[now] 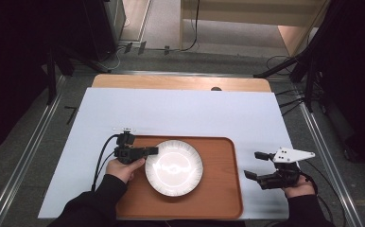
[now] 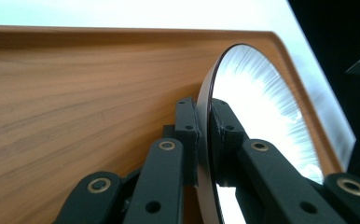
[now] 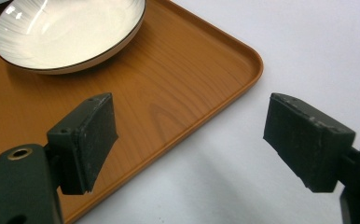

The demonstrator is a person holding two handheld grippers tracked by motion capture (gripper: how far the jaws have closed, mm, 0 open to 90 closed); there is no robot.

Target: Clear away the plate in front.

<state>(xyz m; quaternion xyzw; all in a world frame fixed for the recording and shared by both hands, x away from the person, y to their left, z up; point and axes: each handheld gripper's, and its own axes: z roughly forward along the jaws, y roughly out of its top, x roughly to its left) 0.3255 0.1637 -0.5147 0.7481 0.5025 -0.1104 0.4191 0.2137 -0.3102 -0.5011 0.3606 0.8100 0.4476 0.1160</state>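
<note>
Plate: a round white plate (image 1: 174,167) with thin lines running out to its dark edge. It sits on the tray, a bit left of the middle.
Tray: a brown wooden tray (image 1: 221,189) with round corners and a low rim. It lies on the white sheet, close to the person's side of the table.
Left gripper: the left gripper (image 1: 153,151) is at the upper left edge of the plate. In the left gripper view its two black jaws are pressed on the plate's rim (image 2: 205,140), one jaw on each side, so it is pinching the plate.
Left hand: the left hand (image 1: 124,167) holds that gripper from below, just beside the plate, over the left part of the tray.
Right gripper: the right gripper (image 1: 257,164) is off the tray, over the white sheet, just past the tray's right edge. Its jaws are spread wide apart, with nothing between them.
Right gripper view: the tray's corner (image 3: 243,56) shows between the two jaws, and the plate (image 3: 66,28) is farther off at the top left.
White sheet: a big white sheet (image 1: 180,113) covers most of the table.
Table: a strip of light wood (image 1: 171,81) shows at the far edge.
</note>
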